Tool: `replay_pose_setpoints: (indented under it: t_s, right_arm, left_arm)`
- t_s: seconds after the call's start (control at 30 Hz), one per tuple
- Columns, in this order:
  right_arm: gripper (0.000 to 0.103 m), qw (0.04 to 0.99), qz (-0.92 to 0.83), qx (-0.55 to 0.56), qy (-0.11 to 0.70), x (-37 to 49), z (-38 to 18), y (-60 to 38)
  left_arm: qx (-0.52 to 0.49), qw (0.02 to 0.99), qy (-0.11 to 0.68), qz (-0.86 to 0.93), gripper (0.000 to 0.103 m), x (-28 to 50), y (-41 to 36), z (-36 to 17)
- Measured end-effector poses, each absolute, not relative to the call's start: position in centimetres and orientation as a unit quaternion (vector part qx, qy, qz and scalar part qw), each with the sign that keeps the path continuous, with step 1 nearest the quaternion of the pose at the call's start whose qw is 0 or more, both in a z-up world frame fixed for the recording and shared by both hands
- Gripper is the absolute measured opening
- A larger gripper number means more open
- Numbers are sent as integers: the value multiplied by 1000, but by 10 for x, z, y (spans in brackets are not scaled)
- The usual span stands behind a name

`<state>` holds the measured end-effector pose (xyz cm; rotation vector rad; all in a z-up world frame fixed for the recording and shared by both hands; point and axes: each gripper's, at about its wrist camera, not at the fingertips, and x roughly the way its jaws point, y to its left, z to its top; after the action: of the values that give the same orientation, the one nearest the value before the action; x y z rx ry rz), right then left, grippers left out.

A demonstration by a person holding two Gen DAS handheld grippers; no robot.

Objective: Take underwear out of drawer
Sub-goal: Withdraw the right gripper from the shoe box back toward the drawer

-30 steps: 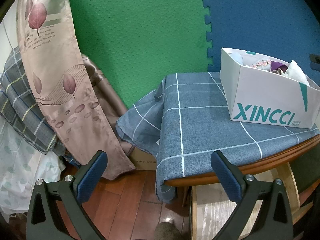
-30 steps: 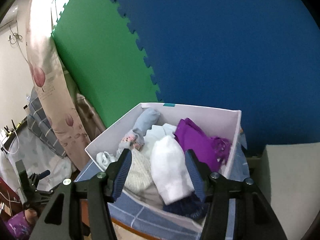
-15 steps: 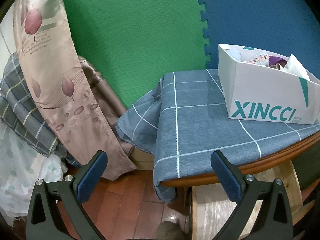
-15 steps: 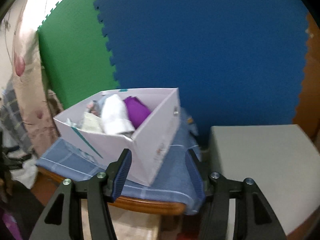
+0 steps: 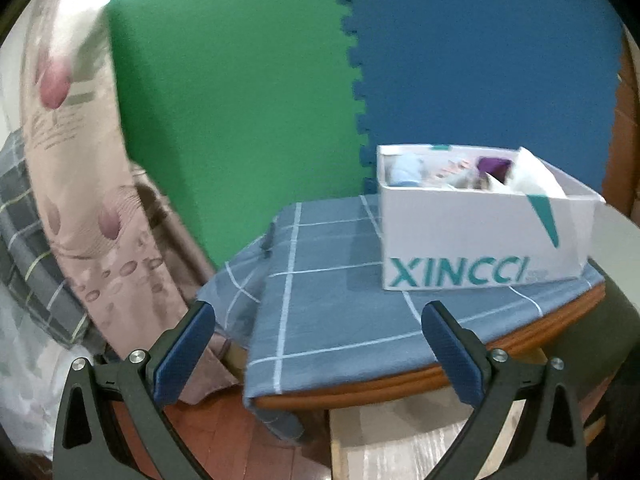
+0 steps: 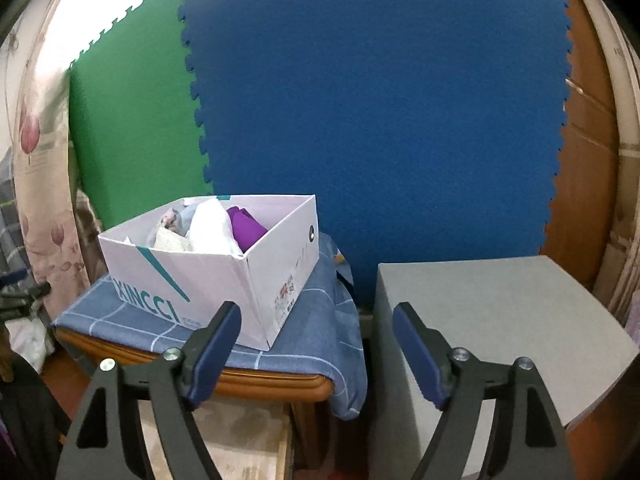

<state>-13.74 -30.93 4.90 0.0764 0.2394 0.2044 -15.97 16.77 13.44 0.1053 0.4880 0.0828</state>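
Right gripper [image 6: 316, 322]: jaws opening, nothing between them. Left gripper [image 5: 318, 322]: jaws wide apart, empty. Ahead of both, on the clothed table [image 5: 320, 280], stands the box [image 6: 208, 276]; underwear [image 6: 212, 224], seemingly several bundled pieces, lies inside.

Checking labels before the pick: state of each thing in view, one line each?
white box: open-topped, upright on the table, full of clothes
purple garment: in the box, untouched
white garment: in the box, sticking above the rim
tablecloth: draped over the table edge
left gripper: open, empty
right gripper: jaws opening, nothing between them
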Motion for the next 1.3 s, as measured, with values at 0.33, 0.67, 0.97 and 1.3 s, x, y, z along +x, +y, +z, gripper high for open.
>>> replay_pose_setpoints:
  t_s: [0.33,0.67,0.97,1.3]
  right_arm:
    - [80,950,174,173,193,-148,40,-285]
    - [81,945,236,39,223,-175,11,-198]
    - [80,939,243,42,239,-167,5,-199]
    - [81,936,252,24,244,-167,2,-190]
  left_arm:
    - [-36,959,281,-6,103,-179,130,130]
    - [-31,949,315,10,103,-195,112,114]
    - [19,958,287,4,103,-207,100,118]
    - [-9,960,278,-2,103,-211,111,125]
